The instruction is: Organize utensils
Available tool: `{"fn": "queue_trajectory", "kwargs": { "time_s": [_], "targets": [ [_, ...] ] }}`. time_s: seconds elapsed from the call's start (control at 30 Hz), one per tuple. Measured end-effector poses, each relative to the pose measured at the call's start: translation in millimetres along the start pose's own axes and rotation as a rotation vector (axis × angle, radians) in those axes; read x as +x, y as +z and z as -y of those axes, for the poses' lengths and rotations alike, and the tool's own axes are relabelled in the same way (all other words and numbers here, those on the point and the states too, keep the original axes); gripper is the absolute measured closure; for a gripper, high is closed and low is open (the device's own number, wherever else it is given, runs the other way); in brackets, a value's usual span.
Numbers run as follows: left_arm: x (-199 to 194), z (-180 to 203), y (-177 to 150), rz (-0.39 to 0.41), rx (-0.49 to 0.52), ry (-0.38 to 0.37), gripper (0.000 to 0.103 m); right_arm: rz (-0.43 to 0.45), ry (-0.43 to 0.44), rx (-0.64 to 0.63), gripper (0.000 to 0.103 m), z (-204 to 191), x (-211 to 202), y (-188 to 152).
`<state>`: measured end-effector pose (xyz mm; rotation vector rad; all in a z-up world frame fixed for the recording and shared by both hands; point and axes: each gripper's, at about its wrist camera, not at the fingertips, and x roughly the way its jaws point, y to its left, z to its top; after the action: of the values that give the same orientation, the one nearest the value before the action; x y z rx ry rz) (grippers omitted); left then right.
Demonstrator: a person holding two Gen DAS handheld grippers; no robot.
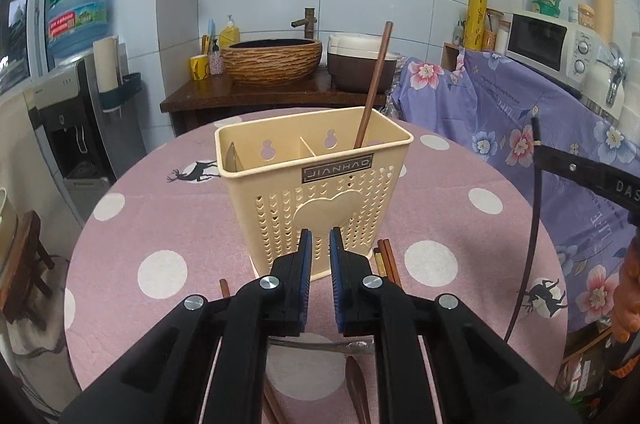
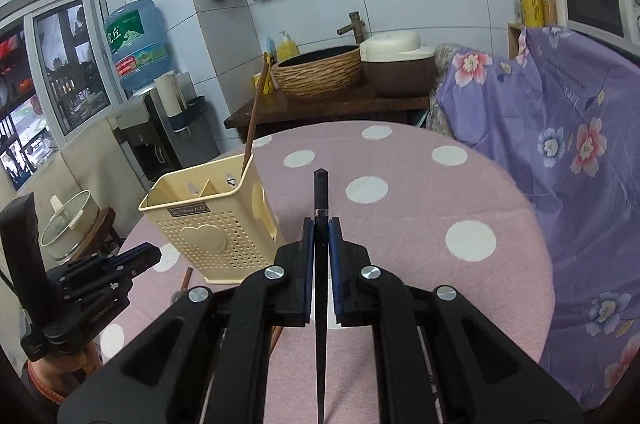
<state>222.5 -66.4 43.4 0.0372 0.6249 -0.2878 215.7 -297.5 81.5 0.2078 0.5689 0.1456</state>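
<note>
A cream perforated utensil holder [image 1: 316,180] stands on the pink dotted tablecloth [image 1: 168,224]; it also shows in the right wrist view [image 2: 208,224]. One brown chopstick [image 1: 374,84] leans in its right compartment. A metal blade [image 1: 233,157] shows in its left compartment. My left gripper [image 1: 320,244] hovers just before the holder, its jaws slightly apart with nothing between them. Brown chopsticks [image 1: 388,260], a wooden spoon [image 1: 356,388] and a metal utensil [image 1: 320,346] lie on the cloth beneath it. My right gripper [image 2: 320,232] is shut on a black chopstick [image 2: 321,196], held above the table right of the holder.
A purple flowered cloth [image 2: 560,128] covers furniture to the right. A wooden counter with a woven basin [image 1: 272,60] and a brown cooker [image 1: 360,64] stands behind the table. A water dispenser [image 1: 76,96] stands at the left. A microwave [image 1: 552,44] sits at the right.
</note>
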Motion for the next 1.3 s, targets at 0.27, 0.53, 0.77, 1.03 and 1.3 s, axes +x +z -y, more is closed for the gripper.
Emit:
{"fn": "queue_trajectory", "kwargs": {
  "time_s": [0.27, 0.53, 0.77, 1.03, 1.3],
  "targets": [
    [-2, -36, -5, -0.025, -0.054, 0.079, 0.063, 0.023, -0.004, 0.005, 0.095, 1, -9, 0],
    [11, -63, -32, -0.113, -0.027, 0.099, 0.055, 0.049, -0.002, -0.012, 0.095, -5, -20, -3],
    [26, -76, -59, -0.209, -0.007, 0.100, 0.050, 0.063, -0.010, -0.012, 0.095, -8, -29, -7],
    [20, -60, -88, -0.274, -0.008, 0.073, 0.050, 0.085, -0.021, -0.023, 0.095, -18, -41, -13],
    [15, -38, -95, -0.270, 0.008, 0.036, 0.054, 0.095, -0.022, -0.027, 0.095, -23, -48, -16]
  ]
}}
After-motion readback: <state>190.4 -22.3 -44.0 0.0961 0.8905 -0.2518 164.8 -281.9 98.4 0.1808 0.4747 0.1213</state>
